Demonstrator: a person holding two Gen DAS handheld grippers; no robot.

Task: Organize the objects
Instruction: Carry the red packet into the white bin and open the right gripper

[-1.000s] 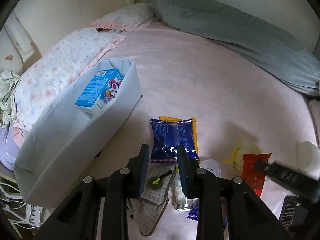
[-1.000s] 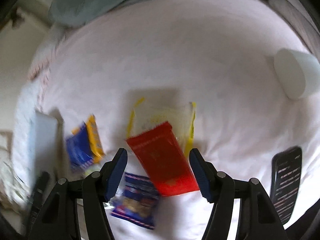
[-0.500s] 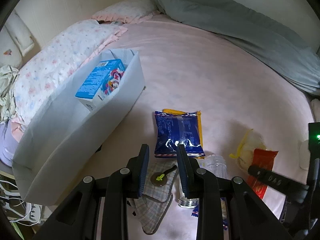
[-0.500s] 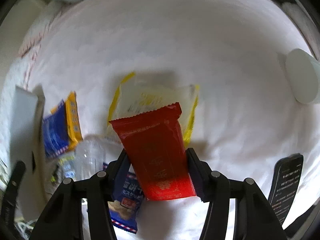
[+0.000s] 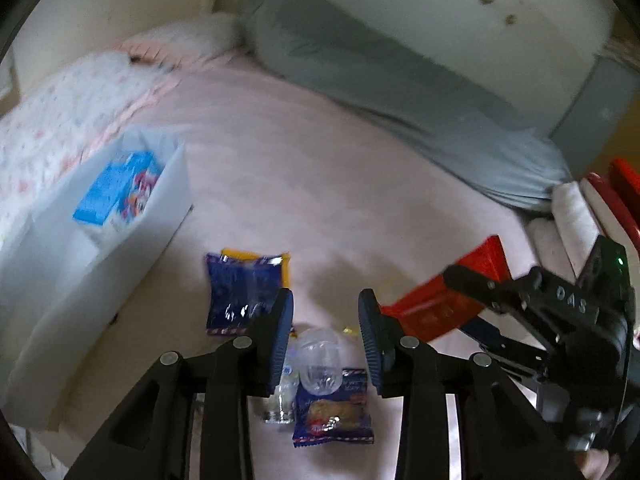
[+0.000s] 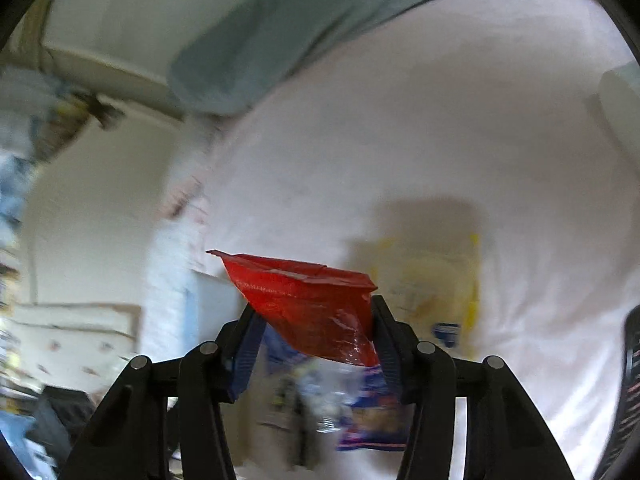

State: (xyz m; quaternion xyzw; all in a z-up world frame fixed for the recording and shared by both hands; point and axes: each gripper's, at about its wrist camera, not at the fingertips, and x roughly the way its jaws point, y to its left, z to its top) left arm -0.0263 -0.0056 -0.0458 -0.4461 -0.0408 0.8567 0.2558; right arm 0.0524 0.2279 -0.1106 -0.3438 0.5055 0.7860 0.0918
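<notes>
My right gripper [image 6: 316, 340] is shut on a red snack packet [image 6: 308, 300] and holds it lifted above the pink bed; it also shows in the left wrist view [image 5: 444, 300]. My left gripper [image 5: 326, 332] is open and empty above a clear plastic bottle [image 5: 316, 360] and a blue cookie packet [image 5: 334, 412]. A blue and yellow snack packet [image 5: 240, 288] lies further ahead. A white bin [image 5: 100, 236] at the left holds a blue carton [image 5: 116, 188]. A yellow clear bag [image 6: 436, 284] lies on the bed.
A long grey bolster [image 5: 400, 80] lies along the far wall. Floral pillows [image 5: 60, 108] sit at the far left. A white cup [image 6: 620, 104] stands at the right. A black phone [image 6: 632, 360] lies at the right edge.
My right gripper closed on the red packet and lifted it off the bed, swinging left. My left gripper shifted right over the bottle and opened wider.
</notes>
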